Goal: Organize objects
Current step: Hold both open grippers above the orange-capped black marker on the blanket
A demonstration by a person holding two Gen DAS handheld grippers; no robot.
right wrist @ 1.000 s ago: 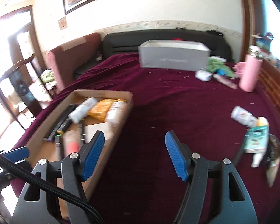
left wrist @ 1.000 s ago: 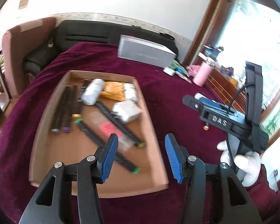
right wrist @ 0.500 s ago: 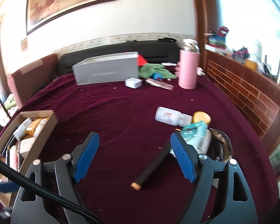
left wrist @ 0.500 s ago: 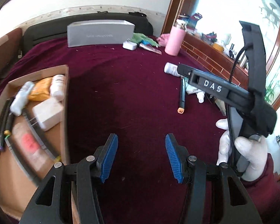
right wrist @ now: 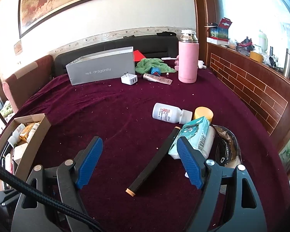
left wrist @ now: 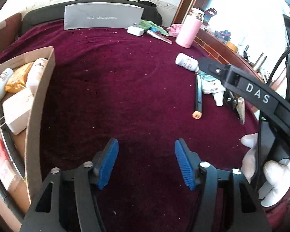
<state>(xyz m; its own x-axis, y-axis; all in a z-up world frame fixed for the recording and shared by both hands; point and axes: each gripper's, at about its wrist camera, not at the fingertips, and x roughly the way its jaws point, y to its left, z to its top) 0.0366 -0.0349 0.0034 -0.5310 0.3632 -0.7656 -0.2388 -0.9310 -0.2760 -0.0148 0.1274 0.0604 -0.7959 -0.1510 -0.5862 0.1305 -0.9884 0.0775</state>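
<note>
Jaws of our right gripper (right wrist: 139, 162) stand apart, empty; we should straddle the long black orange-tipped marker (right wrist: 154, 160) at lower centre squarely.

White wall (right wrist: 145, 9) carried framed horse painting (right wrist: 63, 2) above patterned border strip (right wrist: 106, 36). Black sofa back (right wrist: 150, 42) stood along wall, maroon armchair (right wrist: 27, 73) at left. Maroon velvet cloth (right wrist: 116, 112) covered worktop. Brick-patterned wooden ledge (right wrist: 247, 83) ran at right under bright, washed-out window (right wrist: 257, 3); dark wooden frame (right wrist: 203, 19) beside it.
</note>
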